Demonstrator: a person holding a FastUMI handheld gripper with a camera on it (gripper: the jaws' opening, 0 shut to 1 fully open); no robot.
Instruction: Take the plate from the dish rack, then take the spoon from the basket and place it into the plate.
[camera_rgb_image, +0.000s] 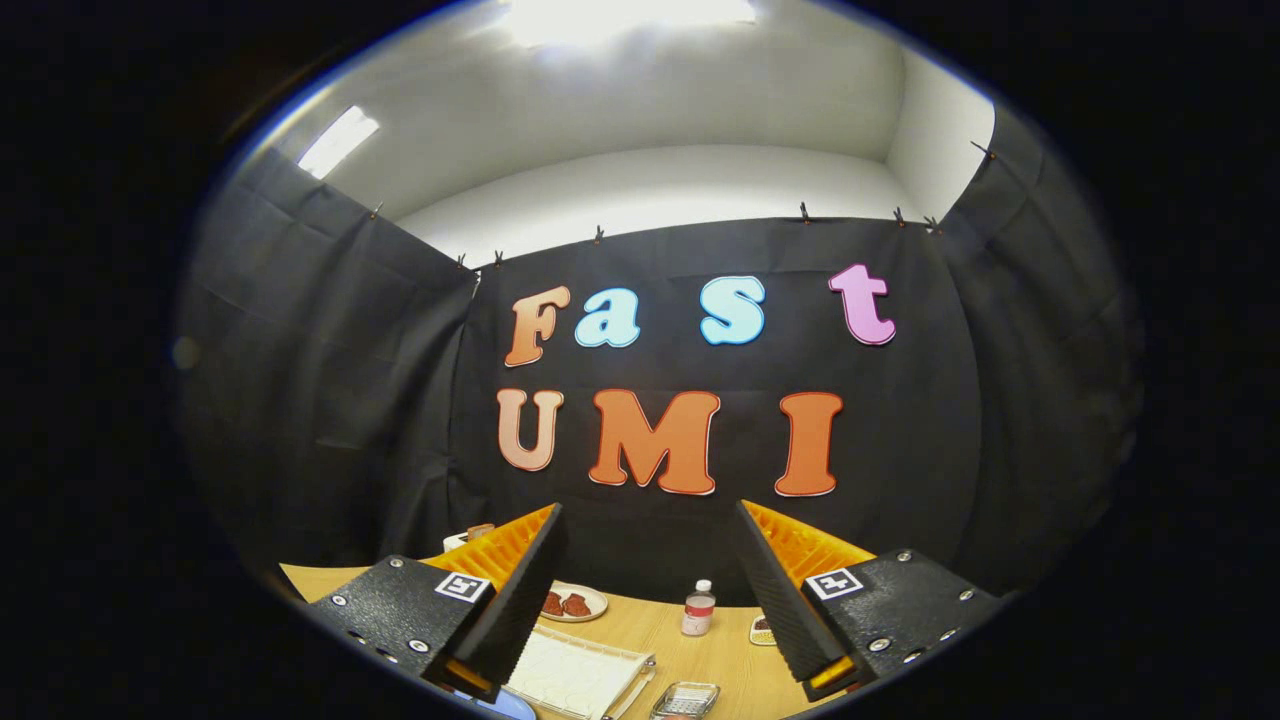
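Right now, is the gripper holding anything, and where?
Nothing. The gripper is open, fingers wide apart above the table, with only air between them.

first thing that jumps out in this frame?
The gripper dominates: its two fingers stand wide apart, holding nothing, raised above a wooden table. Between and beyond them, near the black cloth wall, sit a small plate with two brown pieces and a little white-capped bottle. Closer in lie a white tray and a small wire basket.
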